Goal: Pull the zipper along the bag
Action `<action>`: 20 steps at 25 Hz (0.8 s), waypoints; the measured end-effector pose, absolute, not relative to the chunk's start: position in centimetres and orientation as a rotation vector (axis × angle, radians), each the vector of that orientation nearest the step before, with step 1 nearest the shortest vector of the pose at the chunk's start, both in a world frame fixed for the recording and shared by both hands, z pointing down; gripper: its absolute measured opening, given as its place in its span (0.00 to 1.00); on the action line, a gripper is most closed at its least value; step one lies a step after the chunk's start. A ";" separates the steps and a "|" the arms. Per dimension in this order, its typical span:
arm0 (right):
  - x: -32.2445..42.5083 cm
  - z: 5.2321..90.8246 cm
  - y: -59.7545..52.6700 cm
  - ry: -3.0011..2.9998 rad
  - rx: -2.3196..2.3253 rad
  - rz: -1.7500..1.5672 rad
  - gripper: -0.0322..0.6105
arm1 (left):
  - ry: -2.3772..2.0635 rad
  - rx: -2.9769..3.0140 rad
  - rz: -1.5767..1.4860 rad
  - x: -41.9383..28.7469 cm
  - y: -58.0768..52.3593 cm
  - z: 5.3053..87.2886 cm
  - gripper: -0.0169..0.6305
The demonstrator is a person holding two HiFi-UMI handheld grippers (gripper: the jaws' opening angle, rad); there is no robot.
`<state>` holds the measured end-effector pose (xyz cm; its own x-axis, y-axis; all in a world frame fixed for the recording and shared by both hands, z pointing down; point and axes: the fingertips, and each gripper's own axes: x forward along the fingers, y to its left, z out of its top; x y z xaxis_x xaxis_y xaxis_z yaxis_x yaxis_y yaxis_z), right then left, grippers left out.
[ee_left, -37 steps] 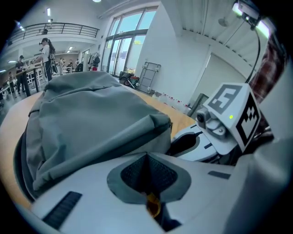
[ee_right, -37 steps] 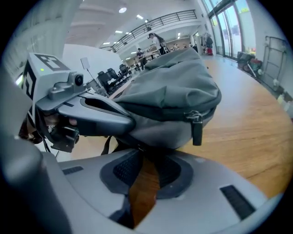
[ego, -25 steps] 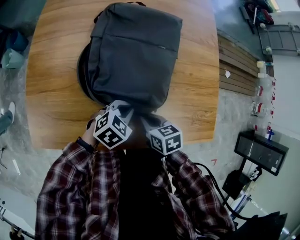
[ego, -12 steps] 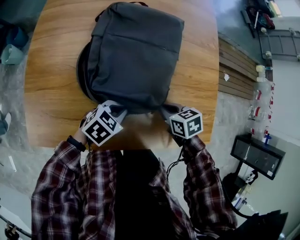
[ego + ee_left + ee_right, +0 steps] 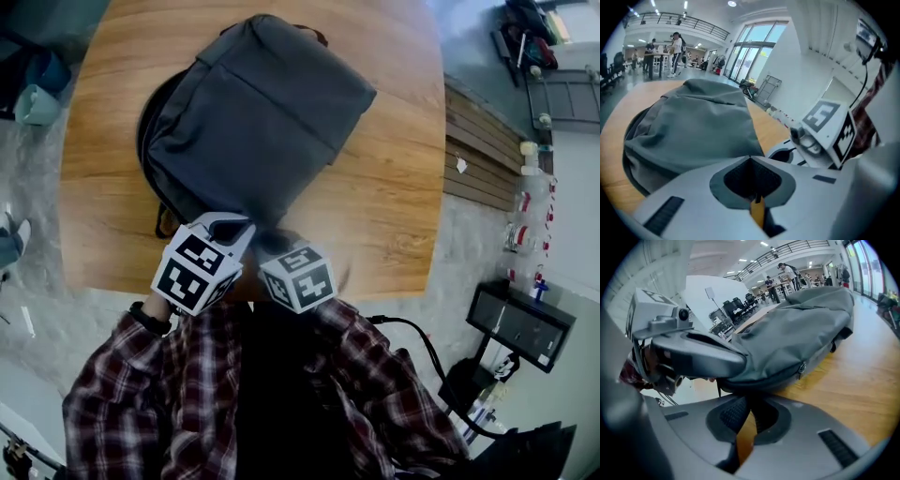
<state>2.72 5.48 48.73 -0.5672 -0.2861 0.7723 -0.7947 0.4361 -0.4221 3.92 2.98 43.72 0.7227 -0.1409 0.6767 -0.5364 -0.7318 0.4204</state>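
Backpack (image 5: 253, 112), soft and slack, is laid on the table (image 5: 394, 206) toward 12 o'clock. Left gripper (image 5: 750, 158) is pressed together at its 6 o'clock hem. Right gripper (image 5: 750, 401), just closing, is nearly met with nothing seen between. The small zipper pull (image 5: 801, 367) should be pinched.

Grey bag (image 5: 253, 112) flat on table (image 5: 394, 206) (diagonally askew)

Near end of bag (image 5: 253, 112) swung left; R gripper (image 5: 749, 401) back beside L gripper (image 5: 751, 159), jaws just closing on its edge.
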 end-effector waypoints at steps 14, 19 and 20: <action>6.9 52.1 3.9 -1.967 0.896 0.894 0.07 | -0.506 2.213 0.955 1.2 4.4 50.4 0.04; 10.4 51.4 2.0 -1.939 0.925 0.865 0.09 | -0.504 2.208 0.932 0.8 4.5 49.8 0.04; 11.6 51.4 1.1 -1.931 0.957 0.869 0.08 | -0.502 2.211 0.930 0.8 4.5 49.8 0.04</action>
